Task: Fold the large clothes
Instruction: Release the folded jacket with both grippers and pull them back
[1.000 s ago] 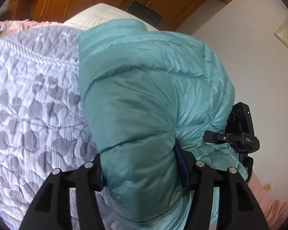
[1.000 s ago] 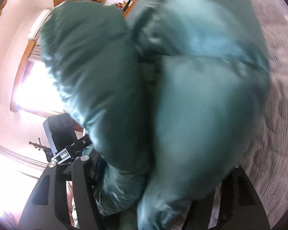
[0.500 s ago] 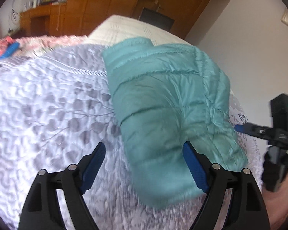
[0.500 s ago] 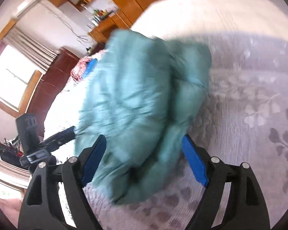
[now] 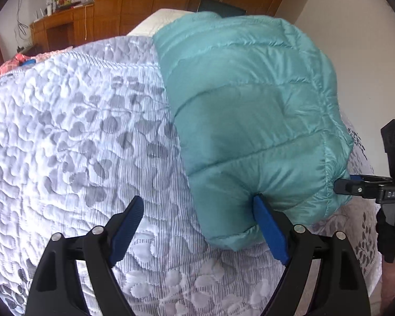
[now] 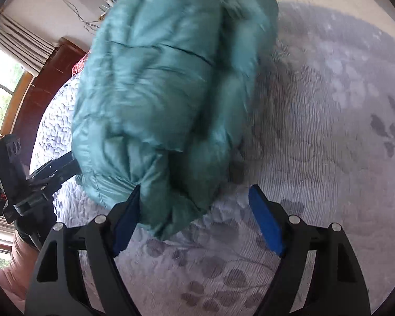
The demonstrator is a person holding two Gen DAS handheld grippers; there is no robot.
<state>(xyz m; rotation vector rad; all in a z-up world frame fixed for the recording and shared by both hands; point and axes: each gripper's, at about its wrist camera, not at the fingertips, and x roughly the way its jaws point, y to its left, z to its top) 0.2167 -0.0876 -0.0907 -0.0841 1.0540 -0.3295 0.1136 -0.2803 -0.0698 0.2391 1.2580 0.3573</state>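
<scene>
A second ago both my tongs were squeezing the puffy green jacket (image 5: pixel 252 121), and now they have let it go and pulled back, so it lies folded on the bed. From my left tongs (image 5: pixel 197 223) I see the jacket as a thick bundle on the grey and white quilt (image 5: pixel 73 137) with leaf shapes on it. The left tongs are released and their jaws are opening; the blue pad on one side is over bare quilt and the other blue pad just touches the near edge of the jacket, so nothing is squeezed. My right tongs (image 5: pixel 366 187) show at the far side of the jacket, one black tip right against its edge. Behind the bed there are wooden cupboards (image 5: pixel 134 2) and a white wall. From my right tongs (image 6: pixel 194 210) the jacket (image 6: pixel 166 84) looks a bit blurry and darker green, piled up on the same quilt (image 6: pixel 329 121). The right tongs are released too, but their jaws are closing a little; one blue pad sits against the near edge of the jacket and the other is over bare quilt, so they grip nothing. My left tongs (image 6: pixel 52 168) poke in beside the jacket. There is a window with curtains (image 6: pixel 10 60) at the side.
</scene>
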